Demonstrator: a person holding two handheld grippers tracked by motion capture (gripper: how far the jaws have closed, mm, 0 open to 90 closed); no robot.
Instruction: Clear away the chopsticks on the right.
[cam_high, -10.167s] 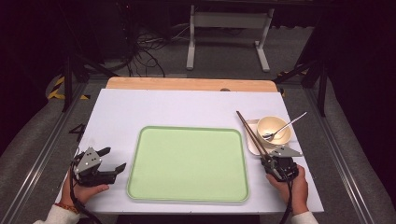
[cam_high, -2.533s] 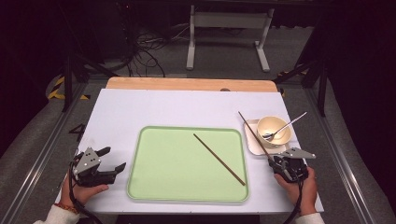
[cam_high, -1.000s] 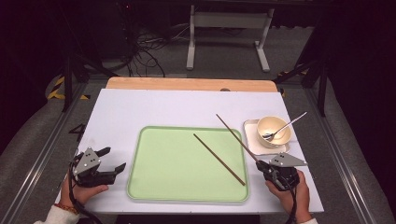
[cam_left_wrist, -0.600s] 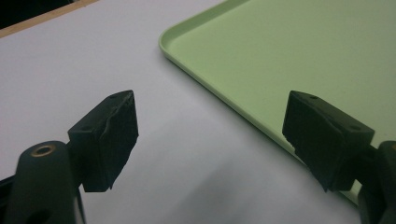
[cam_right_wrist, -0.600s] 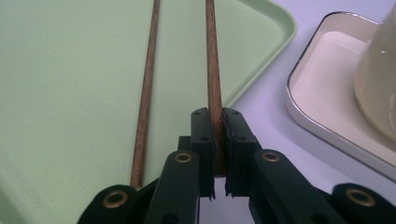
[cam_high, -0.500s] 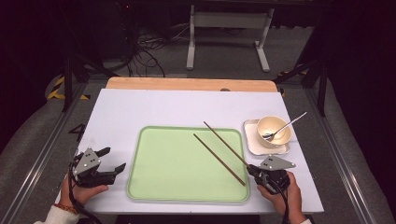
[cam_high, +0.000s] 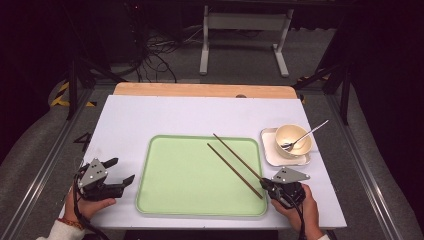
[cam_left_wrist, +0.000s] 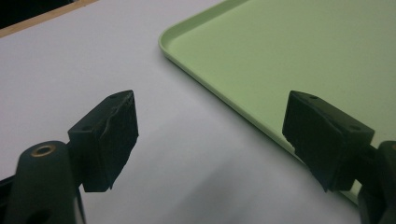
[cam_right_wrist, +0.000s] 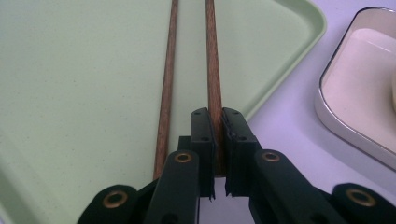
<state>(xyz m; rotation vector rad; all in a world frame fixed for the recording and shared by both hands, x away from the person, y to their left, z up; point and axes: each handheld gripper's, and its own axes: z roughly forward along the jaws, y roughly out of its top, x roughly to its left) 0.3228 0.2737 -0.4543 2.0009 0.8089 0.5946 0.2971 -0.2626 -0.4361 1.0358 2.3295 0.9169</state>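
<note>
Chopsticks, two slim dark-wood rods: one (cam_right_wrist: 166, 93) lies on the smooth, round-cornered green tray (cam_high: 175, 190), the other (cam_right_wrist: 213, 79) is pinched at its end by the right gripper (cam_right_wrist: 218, 140) above the tray's right edge. Left gripper (cam_left_wrist: 210, 135) rests spread on the white tabletop (cam_high: 150, 115).

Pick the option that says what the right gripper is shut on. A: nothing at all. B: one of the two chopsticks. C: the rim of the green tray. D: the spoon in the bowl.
B: in the right gripper view the right gripper has its jaws pressed on one chopstick, while the second chopstick lies free beside it on the green tray.
</note>
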